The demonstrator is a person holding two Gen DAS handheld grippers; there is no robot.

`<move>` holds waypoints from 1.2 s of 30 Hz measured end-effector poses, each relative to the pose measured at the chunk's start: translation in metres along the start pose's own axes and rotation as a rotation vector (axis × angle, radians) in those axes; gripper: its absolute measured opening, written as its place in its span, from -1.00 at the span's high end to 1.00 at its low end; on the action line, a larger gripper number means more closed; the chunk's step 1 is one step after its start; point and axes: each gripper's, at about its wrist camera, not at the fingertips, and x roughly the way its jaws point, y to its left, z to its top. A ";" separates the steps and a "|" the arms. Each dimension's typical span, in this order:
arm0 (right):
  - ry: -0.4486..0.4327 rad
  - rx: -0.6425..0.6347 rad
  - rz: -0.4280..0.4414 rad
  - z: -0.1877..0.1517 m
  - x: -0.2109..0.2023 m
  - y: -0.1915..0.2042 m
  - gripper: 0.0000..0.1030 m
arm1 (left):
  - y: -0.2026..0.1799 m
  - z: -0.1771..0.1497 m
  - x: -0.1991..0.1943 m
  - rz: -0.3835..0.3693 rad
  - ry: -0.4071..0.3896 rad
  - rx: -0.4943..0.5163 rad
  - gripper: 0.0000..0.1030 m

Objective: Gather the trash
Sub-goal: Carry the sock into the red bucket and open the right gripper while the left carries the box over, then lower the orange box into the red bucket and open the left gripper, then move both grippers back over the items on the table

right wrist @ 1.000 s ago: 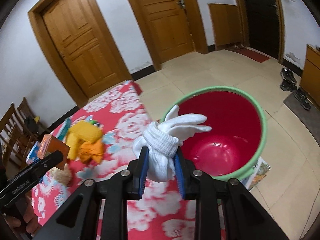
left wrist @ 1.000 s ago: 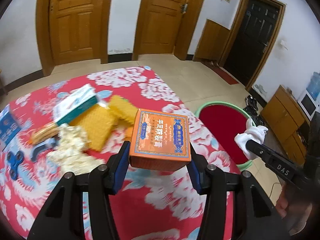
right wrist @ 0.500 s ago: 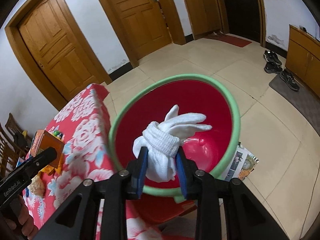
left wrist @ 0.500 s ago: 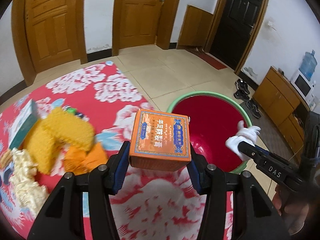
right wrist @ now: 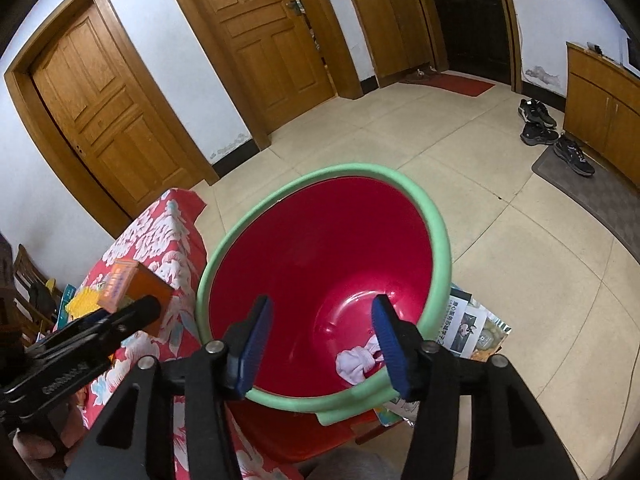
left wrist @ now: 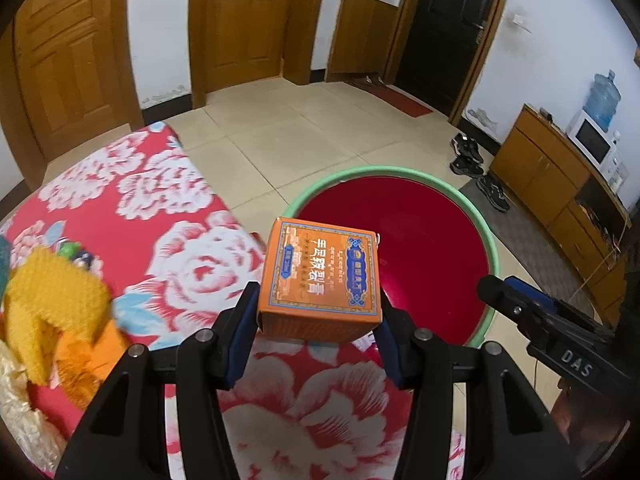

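Note:
My left gripper (left wrist: 316, 332) is shut on an orange box (left wrist: 320, 280) with blue-bordered print, held over the table's right edge beside the red bucket (left wrist: 400, 240) with a green rim. In the right wrist view my right gripper (right wrist: 320, 332) hangs over the bucket (right wrist: 320, 256), jaws opening with nothing between them. A white knotted glove (right wrist: 358, 362) lies on the bucket's bottom. The orange box (right wrist: 120, 280) and left gripper (right wrist: 116, 320) show at the left of that view. The right gripper's fingers (left wrist: 520, 304) enter the left wrist view at the right.
A table with a red floral cloth (left wrist: 160, 220) holds a yellow knitted piece (left wrist: 52, 304), an orange cloth (left wrist: 92, 352) and crumpled pale paper (left wrist: 20, 412). Printed papers (right wrist: 472, 328) lie on the floor beside the bucket. Shoes (right wrist: 540, 120), a mat and a wooden cabinet (left wrist: 560, 184) stand further right.
The right gripper opened and the white glove dropped into the bucket. The left gripper carried the orange box rightward, from over the table toward the bucket.

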 end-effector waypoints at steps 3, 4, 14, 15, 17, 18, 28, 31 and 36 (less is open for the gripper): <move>-0.006 0.016 0.001 0.000 -0.002 -0.004 -0.12 | -0.009 0.002 0.009 -0.016 0.013 0.021 -0.04; -0.007 0.022 0.000 0.000 -0.002 -0.006 -0.13 | -0.011 0.003 0.011 -0.022 0.017 0.026 -0.04; -0.008 0.059 -0.005 -0.001 -0.005 -0.017 -0.16 | -0.026 0.005 0.016 -0.026 0.017 0.055 -0.21; -0.008 0.061 -0.005 -0.002 -0.005 -0.018 -0.17 | -0.028 0.005 0.015 -0.025 0.015 0.053 -0.21; -0.004 0.063 -0.001 -0.002 -0.005 -0.017 -0.19 | -0.027 0.004 0.011 -0.030 0.010 0.048 -0.21; -0.004 0.063 0.001 -0.002 -0.006 -0.016 -0.20 | -0.026 0.004 0.009 -0.032 0.008 0.046 -0.21; -0.013 0.051 0.025 -0.005 -0.019 -0.006 -0.27 | -0.007 -0.001 -0.018 -0.031 -0.018 -0.013 -0.21; -0.018 0.046 0.037 -0.006 -0.025 -0.001 -0.29 | -0.002 -0.004 -0.028 -0.020 -0.026 -0.030 -0.21; -0.024 0.038 0.055 -0.009 -0.035 0.008 -0.32 | 0.011 -0.012 -0.047 -0.007 -0.048 -0.060 -0.21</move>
